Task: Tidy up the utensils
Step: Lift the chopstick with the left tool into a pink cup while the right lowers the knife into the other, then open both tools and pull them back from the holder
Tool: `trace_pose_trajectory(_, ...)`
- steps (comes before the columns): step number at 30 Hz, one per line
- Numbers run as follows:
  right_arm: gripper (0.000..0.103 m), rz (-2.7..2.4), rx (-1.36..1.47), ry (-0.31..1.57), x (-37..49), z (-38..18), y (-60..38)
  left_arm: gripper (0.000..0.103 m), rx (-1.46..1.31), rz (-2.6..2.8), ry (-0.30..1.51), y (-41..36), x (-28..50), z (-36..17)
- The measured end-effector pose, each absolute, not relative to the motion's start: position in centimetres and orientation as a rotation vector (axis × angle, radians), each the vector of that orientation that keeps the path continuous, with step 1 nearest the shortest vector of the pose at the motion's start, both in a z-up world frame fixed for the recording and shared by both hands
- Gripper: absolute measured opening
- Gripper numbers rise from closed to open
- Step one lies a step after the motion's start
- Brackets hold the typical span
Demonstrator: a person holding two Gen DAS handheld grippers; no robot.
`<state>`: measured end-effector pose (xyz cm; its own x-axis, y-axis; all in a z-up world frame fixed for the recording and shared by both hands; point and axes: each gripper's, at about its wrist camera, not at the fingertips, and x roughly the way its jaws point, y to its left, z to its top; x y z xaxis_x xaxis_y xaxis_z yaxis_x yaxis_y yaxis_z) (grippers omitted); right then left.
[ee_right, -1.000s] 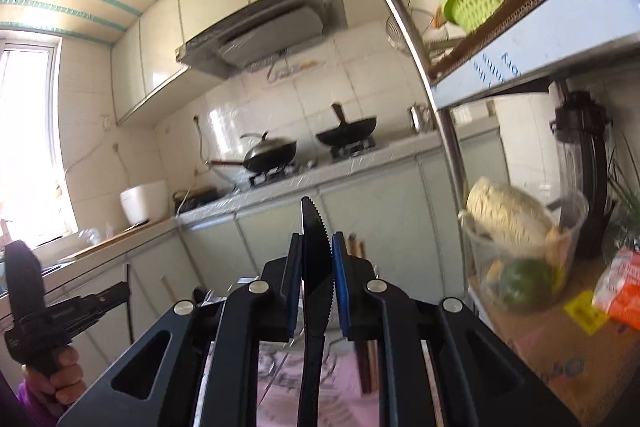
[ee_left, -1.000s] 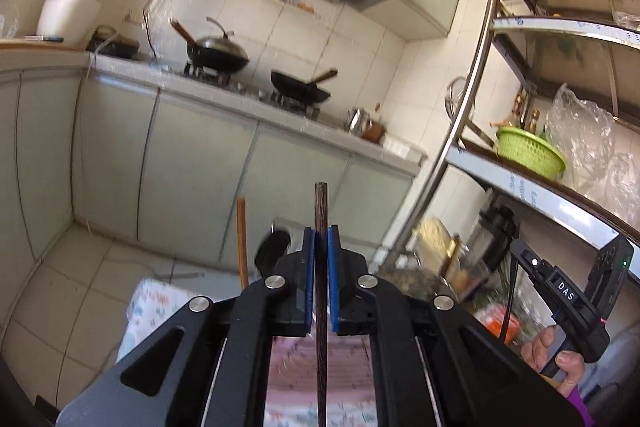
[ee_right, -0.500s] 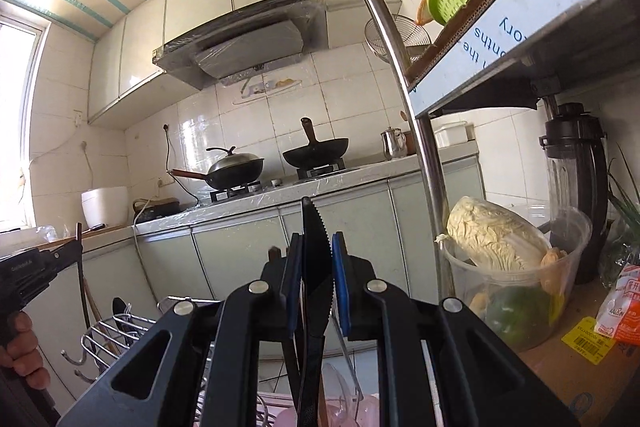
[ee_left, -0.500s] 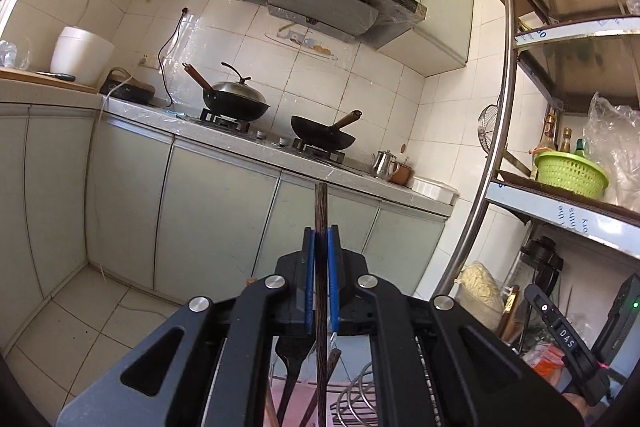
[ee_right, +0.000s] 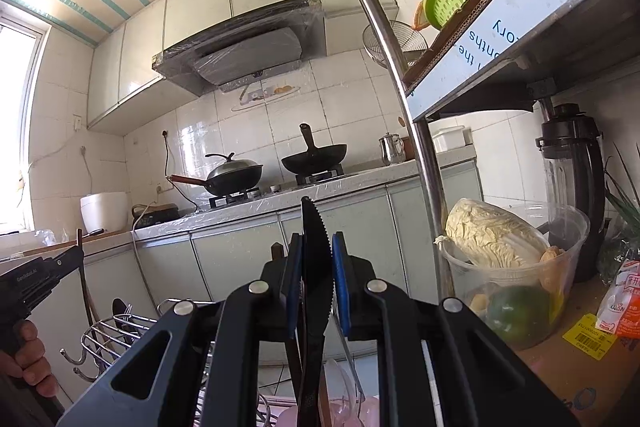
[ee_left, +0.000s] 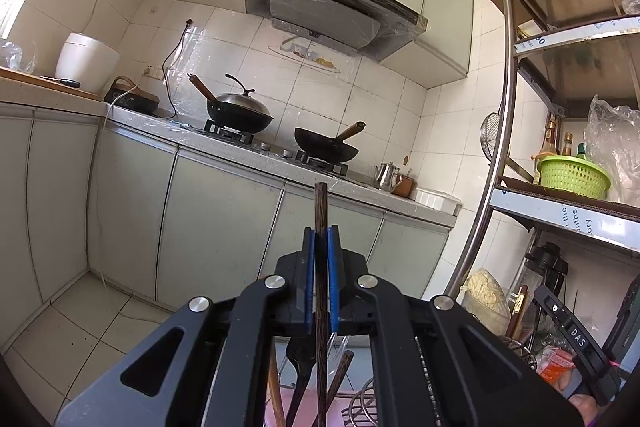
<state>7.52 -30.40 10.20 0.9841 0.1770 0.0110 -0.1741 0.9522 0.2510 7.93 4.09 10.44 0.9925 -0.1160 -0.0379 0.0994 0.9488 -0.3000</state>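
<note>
While you've got both grippers pointing level at the stove wall, your left gripper has its blue pads clamped tight on a dark, grainy wooden chopstick w/ a square tip, standing upright. Your right gripper pinches a black plastic knife w/ a serrated edge, also upright btw. Below sit a chrome wire rack and more dark utensils.

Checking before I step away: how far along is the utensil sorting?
Partly done: a dark spatula and other sticks already stand in the holder below. In hand: left gripper clamps a chopstick, right gripper a black knife. Left: lowering both in.
</note>
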Motion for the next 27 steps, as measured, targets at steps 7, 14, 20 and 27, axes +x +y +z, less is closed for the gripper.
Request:
trace_pose_trajectory(7, 0.014, 0.177, 0.243, 0.008, 7.6, 9.4, -30.2, 0.005, -0.240, -0.087, 0.033, 3.5, 8.2, 9.6)
trace_pose_trajectory(14, 0.014, 0.160, 0.259, 0.019, 6.7, 8.2, -30.3, 0.005, -0.176, -0.083, 0.022, 2.4, 7.0, 7.7)
trace_pose_trajectory(20, 0.014, 0.152, 0.275, 0.066, 6.0, 7.0, -30.4, 0.005, -0.142, -0.073, 0.024, 1.7, 5.3, 5.9)
trace_pose_trajectory(27, 0.014, 0.142, 0.278, 0.114, 5.0, 6.3, -30.5, 0.005, -0.101, -0.064, 0.102, 1.3, 4.8, 3.6)
